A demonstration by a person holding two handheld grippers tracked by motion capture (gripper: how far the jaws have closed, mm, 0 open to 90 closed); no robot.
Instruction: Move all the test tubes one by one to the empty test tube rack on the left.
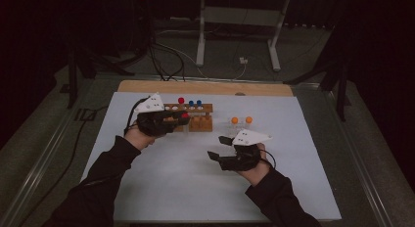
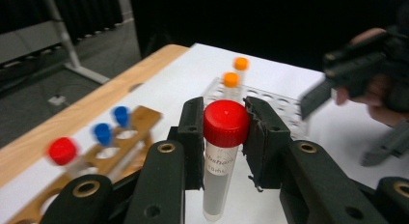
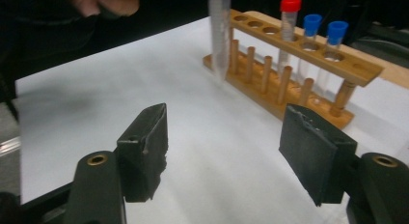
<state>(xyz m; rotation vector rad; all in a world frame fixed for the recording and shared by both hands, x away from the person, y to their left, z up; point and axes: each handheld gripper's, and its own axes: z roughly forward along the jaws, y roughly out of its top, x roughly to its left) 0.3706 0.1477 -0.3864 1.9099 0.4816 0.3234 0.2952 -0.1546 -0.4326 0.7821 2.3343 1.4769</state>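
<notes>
Two dark sleeves come in from the bottom of the high view, each hand holding a pair of tongs over a white surface [image 1: 161,188]. On the left side, the left tongs [image 1: 182,120] are held up beside a wooden rack [image 1: 201,120], clamped on a red-capped tube [image 1: 185,116]. One red cap [image 1: 181,100] and two blue caps [image 1: 195,103] stand up from the rack. To its right, two orange-capped tubes [image 1: 242,120] stand in a clear rack that is hard to make out. Nearer the person, the right tongs [image 1: 219,147] hang over bare surface with their jaws apart.

From the left gripper view, the left tongs [image 2: 225,137] grip the red-capped tube [image 2: 223,151] just under its cap, the tube upright and clear of the surface. Behind it sit the two orange-capped tubes [image 2: 235,74] in the clear rack [image 2: 275,101]. The wooden rack [image 2: 111,147] lies to the left, blurred, with the red cap [image 2: 62,150] and the blue caps [image 2: 111,123]. The right tongs [image 2: 337,122] appear blurred at the right edge.

From the right gripper view, the right tongs [image 3: 224,149] stand wide apart, holding nothing. Beyond them is the wooden rack [image 3: 294,74], carrying one red-capped [image 3: 290,21] and two blue-capped tubes [image 3: 323,35]. The held tube's clear body [image 3: 220,35] hangs just in front of the rack.
</notes>
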